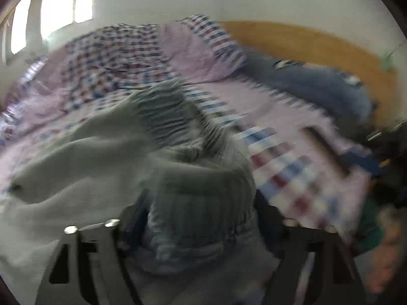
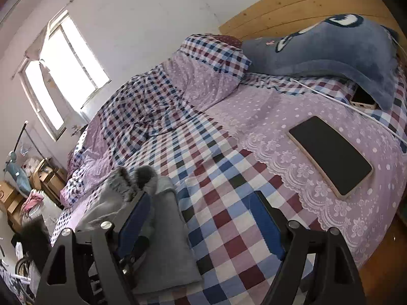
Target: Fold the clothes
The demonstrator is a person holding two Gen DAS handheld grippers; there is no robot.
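A light grey garment [image 1: 106, 167] with a ribbed hem lies bunched on the checked bed sheet [image 1: 292, 178]; the left wrist view is badly blurred. My left gripper [image 1: 198, 216] stands wide open over it, and a hump of the cloth rises between the fingers without being pinched. In the right wrist view the grey garment [image 2: 165, 241], with a fur trim [image 2: 137, 178], lies folded at the lower left. My right gripper [image 2: 201, 218] is open with only the checked sheet [image 2: 229, 228] between its blue pads [image 2: 264, 221]; its left finger hangs over the garment's edge.
A dark tablet [image 2: 330, 155] lies on the lilac dotted cover at the right. A phone [image 2: 362, 100] and a white cable [image 2: 330, 96] sit by a blue plush pillow [image 2: 330, 50] against the wooden headboard [image 2: 292, 2]. A rumpled quilt [image 2: 142, 106] fills the far side.
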